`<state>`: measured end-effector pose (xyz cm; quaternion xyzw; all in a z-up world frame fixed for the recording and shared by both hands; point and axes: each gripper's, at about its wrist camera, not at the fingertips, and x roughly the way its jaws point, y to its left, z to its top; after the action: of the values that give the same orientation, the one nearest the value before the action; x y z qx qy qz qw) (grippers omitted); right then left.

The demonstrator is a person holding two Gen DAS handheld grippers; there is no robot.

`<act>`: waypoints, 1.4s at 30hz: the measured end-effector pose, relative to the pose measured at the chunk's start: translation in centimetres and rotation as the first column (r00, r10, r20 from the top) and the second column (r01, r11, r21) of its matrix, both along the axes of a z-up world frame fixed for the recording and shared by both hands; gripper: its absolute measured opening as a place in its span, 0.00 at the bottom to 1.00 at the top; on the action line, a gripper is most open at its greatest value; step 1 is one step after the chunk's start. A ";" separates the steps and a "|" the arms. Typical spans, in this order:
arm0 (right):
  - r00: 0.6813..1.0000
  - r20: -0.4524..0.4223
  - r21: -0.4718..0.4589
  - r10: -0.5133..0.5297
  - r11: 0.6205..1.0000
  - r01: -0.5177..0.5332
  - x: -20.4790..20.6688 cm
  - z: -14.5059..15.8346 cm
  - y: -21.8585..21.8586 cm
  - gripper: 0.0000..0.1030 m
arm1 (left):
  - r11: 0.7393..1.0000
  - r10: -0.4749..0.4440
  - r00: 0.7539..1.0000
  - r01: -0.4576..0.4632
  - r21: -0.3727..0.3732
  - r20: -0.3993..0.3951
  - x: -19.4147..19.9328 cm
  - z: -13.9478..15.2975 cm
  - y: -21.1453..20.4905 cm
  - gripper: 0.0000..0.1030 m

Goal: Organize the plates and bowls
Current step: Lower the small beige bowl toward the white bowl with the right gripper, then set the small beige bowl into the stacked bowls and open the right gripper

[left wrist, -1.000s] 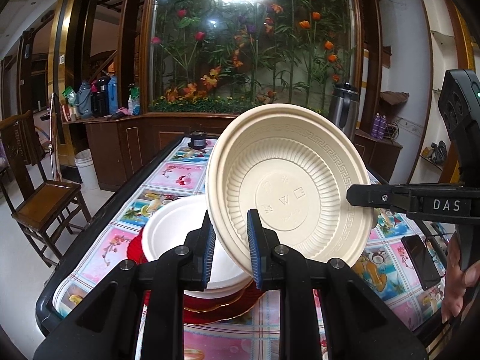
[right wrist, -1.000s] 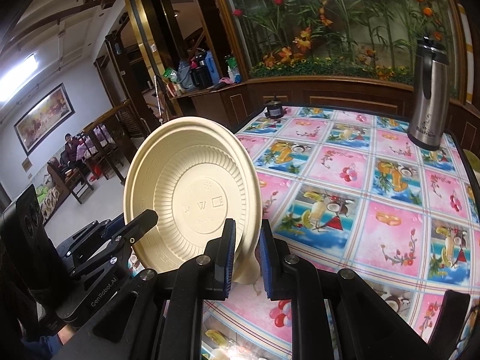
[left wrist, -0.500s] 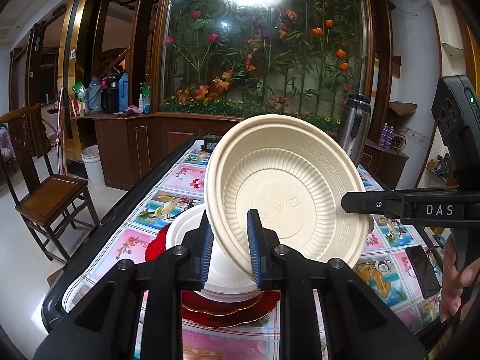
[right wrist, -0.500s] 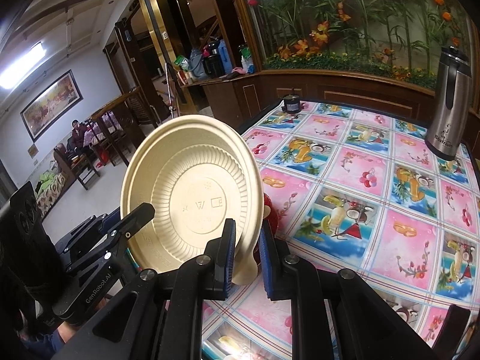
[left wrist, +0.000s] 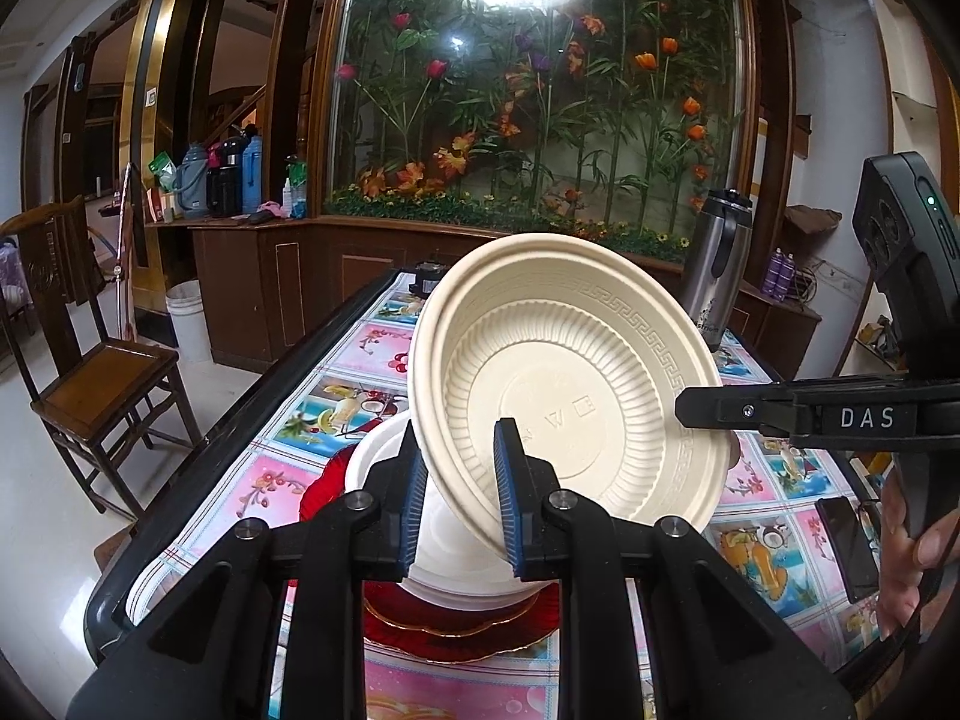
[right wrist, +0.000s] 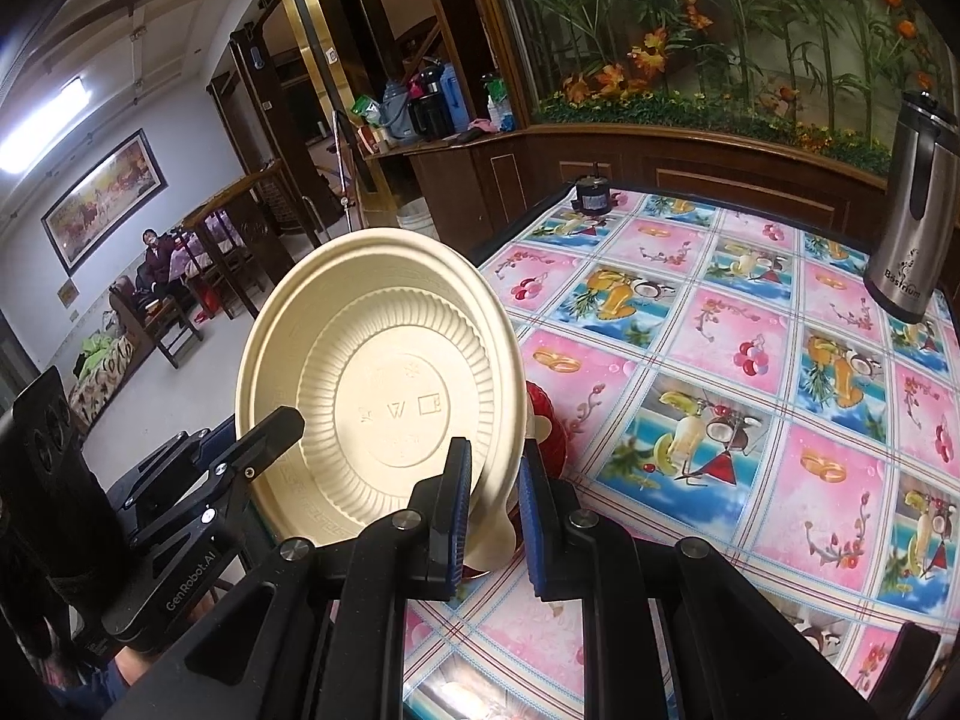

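A dining room with dark wood panelling and a glass case of artificial flowers lies behind a long table (left wrist: 312, 420) covered in a pink and blue fruit-print cloth. At the bottom centre of the left wrist view, the left gripper (left wrist: 459, 492) is clamped on the lower rim of a cream ribbed bowl (left wrist: 558, 396), one blue pad inside and one outside, so the bowl stands tilted on edge with its hollow facing the camera. In the right wrist view the right gripper (right wrist: 489, 504) pinches the same bowl's rim (the opposite side) at the bottom centre, and its black finger reaches in from the right edge of the left view to the bowl's rim. Just below and behind the bowl, a stack of white bowls (left wrist: 384, 462) sits on red plates with gold edging (left wrist: 456, 630), lower centre. Further out, a steel flask (right wrist: 915, 204) stands at the upper right, a dark phone (left wrist: 846, 546) lies at the right, and a wooden chair (left wrist: 90, 360) stands on the floor at the left.
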<state>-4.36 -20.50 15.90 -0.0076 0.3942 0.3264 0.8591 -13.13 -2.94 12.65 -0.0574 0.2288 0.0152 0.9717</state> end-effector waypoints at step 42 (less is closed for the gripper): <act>0.961 -0.272 -0.046 0.057 0.996 -0.072 5.1 -5.6 3.2 0.18 | 0.992 -0.008 0.979 -0.018 -0.125 -0.202 3.4 -3.2 3.1 0.18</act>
<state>0.69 -17.31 10.29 0.0003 0.5162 0.3411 0.7857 -9.70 0.18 9.40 -0.1172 0.3266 0.0089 0.9378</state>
